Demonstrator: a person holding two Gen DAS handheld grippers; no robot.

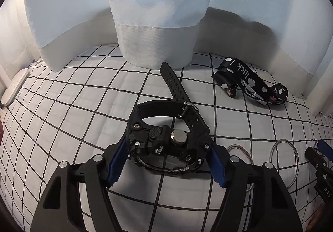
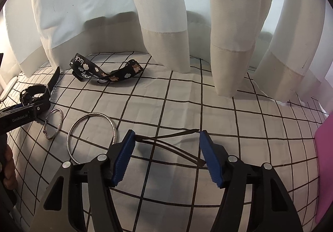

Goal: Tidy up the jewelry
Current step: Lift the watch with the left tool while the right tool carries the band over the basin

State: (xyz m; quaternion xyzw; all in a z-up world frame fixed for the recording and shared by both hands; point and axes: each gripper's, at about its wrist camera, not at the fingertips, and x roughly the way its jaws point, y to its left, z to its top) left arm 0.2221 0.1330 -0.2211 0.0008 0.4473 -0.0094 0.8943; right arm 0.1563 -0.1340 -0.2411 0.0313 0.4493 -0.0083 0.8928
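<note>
A chunky black watch [image 1: 177,135] stands on its side on the checked sheet [image 1: 72,107]. My left gripper [image 1: 167,149] is shut on it, with a blue pad pressing each side of the case; the strap trails off behind. In the right wrist view the same watch [image 2: 35,91] sits at the far left. My right gripper [image 2: 166,138] is shut on a thin dark hairpin [image 2: 170,146] that spans from pad to pad, just above the sheet. Two silver bangles, a small one [image 2: 61,119] and a large one [image 2: 93,115], lie between the two grippers.
A black strap printed "luck" [image 2: 108,75] lies near the white curtains [image 2: 162,24] that hang down to the back of the sheet. A pink thing [image 2: 324,169] shows at the right edge. A white power strip [image 1: 14,86] lies at the left. A hand [image 2: 8,165] holds the left gripper.
</note>
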